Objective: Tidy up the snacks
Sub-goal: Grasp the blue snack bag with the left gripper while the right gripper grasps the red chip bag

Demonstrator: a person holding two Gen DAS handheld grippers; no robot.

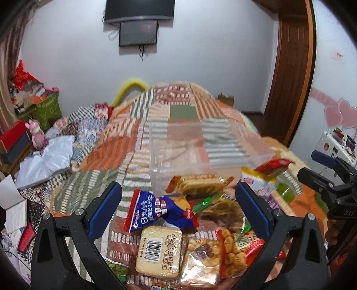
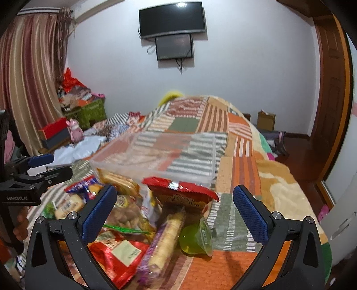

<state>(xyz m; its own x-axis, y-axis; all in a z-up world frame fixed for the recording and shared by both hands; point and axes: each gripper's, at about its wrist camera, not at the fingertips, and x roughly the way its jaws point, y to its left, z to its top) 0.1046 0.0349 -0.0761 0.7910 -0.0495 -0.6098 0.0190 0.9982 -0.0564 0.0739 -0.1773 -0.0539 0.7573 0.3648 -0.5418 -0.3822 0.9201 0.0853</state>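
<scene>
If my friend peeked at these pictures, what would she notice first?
Probably the heap of snack packets on the patchwork bedspread, right under both open grippers. Just behind it sits an empty clear plastic box, and two dark screens hang on the far wall.

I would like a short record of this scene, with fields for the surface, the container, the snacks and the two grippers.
surface: patchwork quilt on a bed
container: clear plastic box, empty, lying beyond the snack pile
snacks: loose pile in front of the box; blue packet, red packet, green jelly cup, barcoded biscuit pack
left gripper: open, above the pile, holding nothing
right gripper: open, above the pile, holding nothing
task state: no snack is in the box yet
</scene>
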